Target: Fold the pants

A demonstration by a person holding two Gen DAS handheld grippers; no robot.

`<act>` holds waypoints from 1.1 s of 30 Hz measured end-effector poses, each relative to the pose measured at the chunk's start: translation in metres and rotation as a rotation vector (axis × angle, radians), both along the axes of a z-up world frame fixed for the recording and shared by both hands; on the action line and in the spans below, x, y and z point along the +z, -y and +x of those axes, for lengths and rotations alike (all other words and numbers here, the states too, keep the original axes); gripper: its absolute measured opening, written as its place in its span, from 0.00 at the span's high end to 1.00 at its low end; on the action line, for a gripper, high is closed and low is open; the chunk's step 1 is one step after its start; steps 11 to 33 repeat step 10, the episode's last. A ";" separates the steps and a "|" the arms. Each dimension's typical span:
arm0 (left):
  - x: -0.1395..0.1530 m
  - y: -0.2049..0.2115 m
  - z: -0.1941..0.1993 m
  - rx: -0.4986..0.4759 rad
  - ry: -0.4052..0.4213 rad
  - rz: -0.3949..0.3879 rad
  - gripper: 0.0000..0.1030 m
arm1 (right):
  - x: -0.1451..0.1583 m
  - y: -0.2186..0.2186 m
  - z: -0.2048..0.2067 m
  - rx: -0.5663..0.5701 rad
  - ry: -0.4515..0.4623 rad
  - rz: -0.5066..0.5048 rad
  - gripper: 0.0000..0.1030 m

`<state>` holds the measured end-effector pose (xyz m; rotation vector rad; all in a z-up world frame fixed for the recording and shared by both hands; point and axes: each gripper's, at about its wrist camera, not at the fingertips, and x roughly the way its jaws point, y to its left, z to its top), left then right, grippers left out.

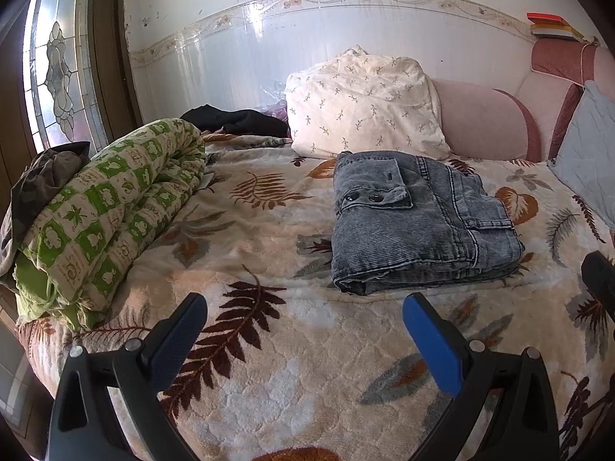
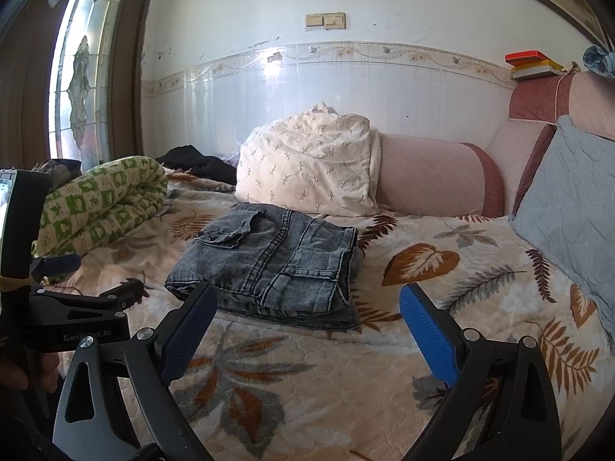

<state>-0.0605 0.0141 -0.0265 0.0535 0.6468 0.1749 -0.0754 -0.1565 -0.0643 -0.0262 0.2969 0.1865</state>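
The left gripper's 2 blue-padded fingers stand wide apart with nothing between them, raised over the leaf-printed blanket just short of the near edge of the jeans. The right gripper's fingers are spread just as wide and grip nothing; its left pad overlaps the near corner of the jeans in its own camera, though whether it touches the cloth cannot be told.

The grey-blue jeans lie folded into a compact stack, flat on the blanket in front of the cream sprigged pillow, with a buttoned pocket flap on top. The left view shows 2 dark snaps on that flap clearly; the right view shows them only as small dots.

Only the right view shows the left gripper from outside, as a black clamp body at the left edge with "GenRobot.AI" lettering. Only the left view shows a dark rounded part at its right edge, probably the right gripper.

A rolled green-and-cream quilt lies well apart to the left, with a black garment behind it. A pink bolster sits beside the pillow and a pale blue cushion leans at the right. The right view alone takes in the wall switches whole.
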 end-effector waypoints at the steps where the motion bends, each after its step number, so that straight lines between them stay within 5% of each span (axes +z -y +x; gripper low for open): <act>1: 0.000 0.000 0.000 0.002 0.000 0.001 0.00 | 0.000 0.000 0.000 0.001 0.000 0.000 0.06; 33: -0.002 0.000 0.000 -0.006 -0.002 -0.023 0.00 | -0.001 0.000 0.000 -0.001 -0.001 0.000 0.06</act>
